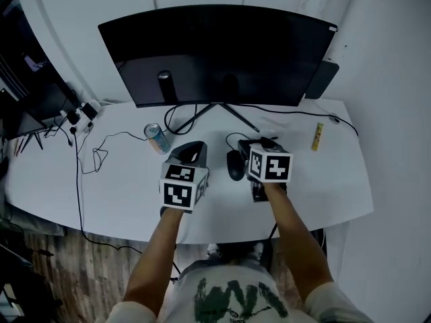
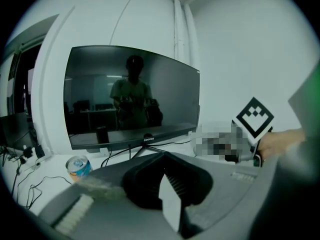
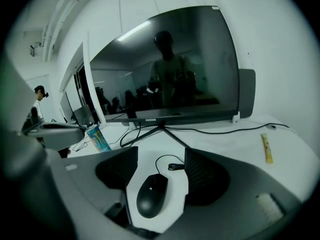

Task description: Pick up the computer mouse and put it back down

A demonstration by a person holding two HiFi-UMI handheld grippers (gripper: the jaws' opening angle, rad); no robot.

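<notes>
While the right gripper [image 3: 160,156] hung wide open, empty, near the mouse [image 3: 151,196], it likely needed lowering squarely astride it, missing the cord [image 3: 173,166].

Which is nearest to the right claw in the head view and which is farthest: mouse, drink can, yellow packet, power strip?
1. Mouse, on the table just left of the right claw.
2. Yellow packet, off to its right.
3. Drink can, well to the left.
4. Power strip, at the far left table edge.
</notes>
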